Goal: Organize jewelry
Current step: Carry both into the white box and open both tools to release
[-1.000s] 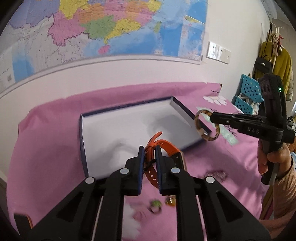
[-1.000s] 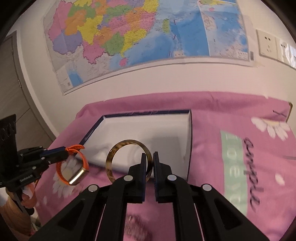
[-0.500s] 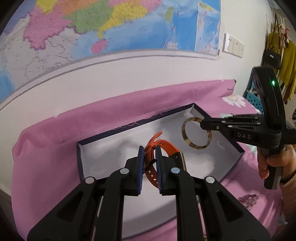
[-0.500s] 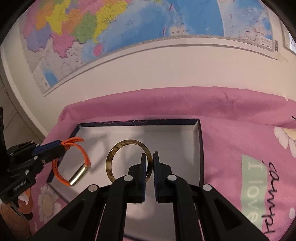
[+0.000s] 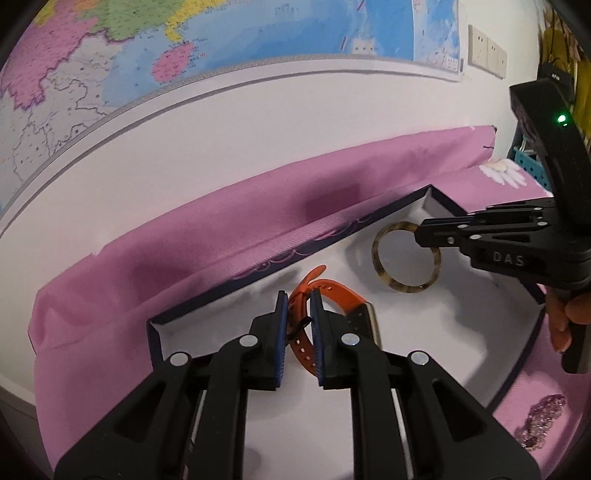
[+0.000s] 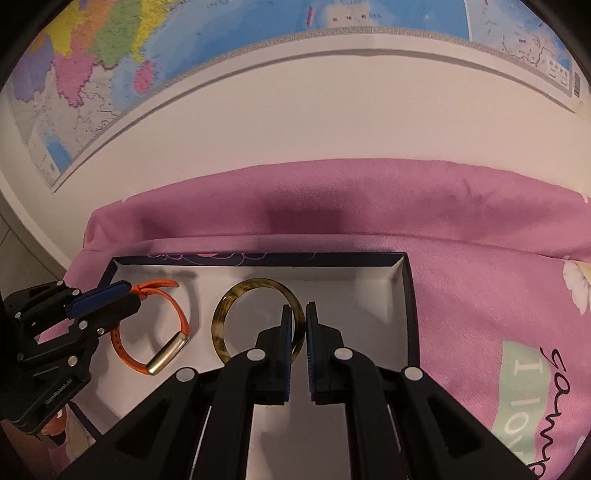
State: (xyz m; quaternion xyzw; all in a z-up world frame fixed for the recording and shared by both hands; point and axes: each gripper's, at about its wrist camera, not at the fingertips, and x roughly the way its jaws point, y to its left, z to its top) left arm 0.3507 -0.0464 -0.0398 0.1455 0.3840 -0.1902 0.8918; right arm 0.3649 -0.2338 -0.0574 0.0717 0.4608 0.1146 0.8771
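Note:
My left gripper [image 5: 298,299] is shut on the strap of an orange watch [image 5: 334,291] with a gold case, low over the white floor of a dark-blue box [image 5: 369,218]. My right gripper [image 6: 299,314] is shut on a tortoiseshell bangle [image 6: 236,295], also low inside the box [image 6: 406,295]. In the right wrist view the watch [image 6: 168,354] hangs from the left gripper [image 6: 125,291] at the box's left end. In the left wrist view the bangle [image 5: 380,266] is held by the right gripper [image 5: 421,232] at the right end.
The box lies on a pink cloth [image 6: 480,277] against a white wall with a map [image 6: 221,33]. A glittery pink piece of jewelry [image 5: 543,417] lies on the cloth outside the box's near right edge. A blue basket [image 5: 532,166] stands at far right.
Both grippers have moved forward over the box and down into it, carrying the watch and the bangle. The box fills more of both views.

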